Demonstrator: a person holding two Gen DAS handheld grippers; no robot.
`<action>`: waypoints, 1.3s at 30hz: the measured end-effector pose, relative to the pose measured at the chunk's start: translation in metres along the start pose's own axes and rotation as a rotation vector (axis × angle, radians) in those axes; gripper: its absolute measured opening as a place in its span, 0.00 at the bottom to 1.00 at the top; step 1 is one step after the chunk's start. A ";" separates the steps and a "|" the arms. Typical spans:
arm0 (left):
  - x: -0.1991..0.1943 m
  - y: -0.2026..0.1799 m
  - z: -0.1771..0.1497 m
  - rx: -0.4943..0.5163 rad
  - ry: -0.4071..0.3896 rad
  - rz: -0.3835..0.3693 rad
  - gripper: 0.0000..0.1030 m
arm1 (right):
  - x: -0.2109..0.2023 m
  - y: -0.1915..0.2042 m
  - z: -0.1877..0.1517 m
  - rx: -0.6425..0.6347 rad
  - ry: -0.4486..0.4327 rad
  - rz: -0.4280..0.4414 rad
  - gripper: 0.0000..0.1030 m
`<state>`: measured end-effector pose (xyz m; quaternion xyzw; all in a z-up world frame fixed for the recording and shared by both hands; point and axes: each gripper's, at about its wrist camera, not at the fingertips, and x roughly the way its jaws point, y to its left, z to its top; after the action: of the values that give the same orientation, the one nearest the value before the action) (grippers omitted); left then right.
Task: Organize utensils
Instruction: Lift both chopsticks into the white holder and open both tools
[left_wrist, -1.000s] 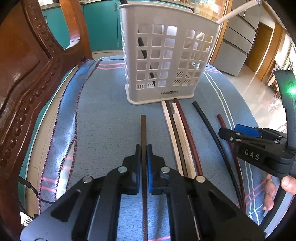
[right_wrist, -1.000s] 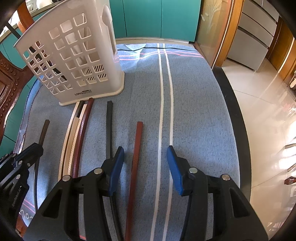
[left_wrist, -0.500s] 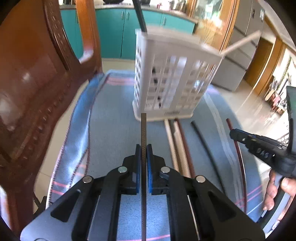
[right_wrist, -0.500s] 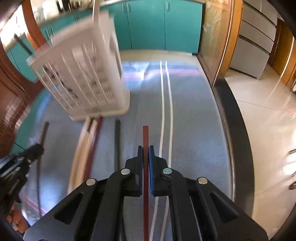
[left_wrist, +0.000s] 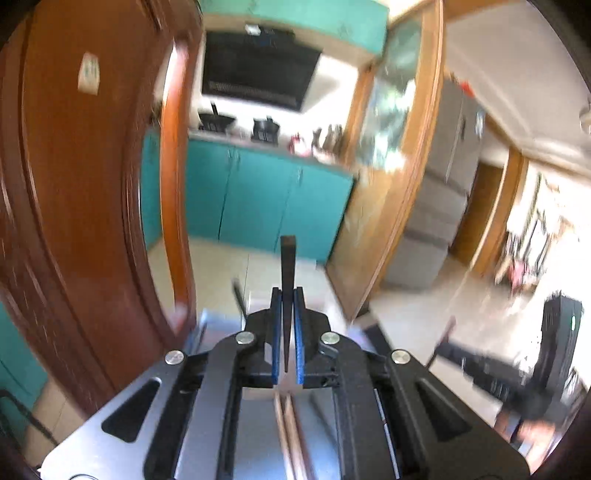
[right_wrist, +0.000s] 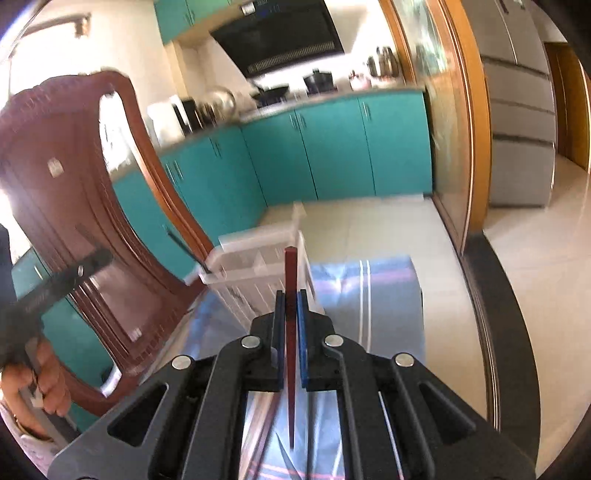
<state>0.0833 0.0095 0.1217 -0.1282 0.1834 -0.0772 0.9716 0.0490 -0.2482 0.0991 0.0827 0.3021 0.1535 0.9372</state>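
Both grippers are tipped way up now, pointing out at the kitchen instead of down at the table. The left gripper (left_wrist: 287, 332) is clamped on a dark chopstick (left_wrist: 287, 284), which sticks up past the blue pads with its blunt end against the teal cabinets (left_wrist: 266, 199), thin end tapering back toward the camera. The right gripper (right_wrist: 291, 325) is clenched the same way on a red chopstick (right_wrist: 290, 295), also standing up between the pads, with its top end in front of the white basket (right_wrist: 255, 266).

Compared to half a second ago, both have lifted clear. Back then each chopstick was already pinched, but the cameras were looking down along the blue cloth (right_wrist: 384, 295) with the basket straight ahead. Now the left view is mostly the wooden chair (left_wrist: 74, 184) and the kitchen, all smeared with motion blur, and only a sliver of table shows under the fingers, with a couple of pale chopsticks (left_wrist: 286, 432) lying there. In the right view the basket sits lower and further left, with a dark stick (right_wrist: 184, 249) leaning out of its left side. The left hand (right_wrist: 44, 380) shows at the left edge of that view, holding its gripper up high beside the chair.
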 end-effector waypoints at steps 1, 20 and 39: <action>-0.002 0.002 0.013 -0.029 -0.040 -0.009 0.07 | -0.004 0.004 0.009 -0.006 -0.027 0.002 0.06; 0.008 0.035 0.048 -0.191 -0.266 0.052 0.07 | -0.007 0.021 0.075 0.083 -0.440 0.041 0.06; 0.087 0.007 0.006 -0.107 -0.174 0.169 0.07 | 0.079 0.026 0.028 -0.032 -0.282 -0.070 0.06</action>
<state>0.1664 -0.0001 0.0962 -0.1702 0.1127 0.0263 0.9786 0.1201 -0.1986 0.0855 0.0779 0.1676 0.1123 0.9763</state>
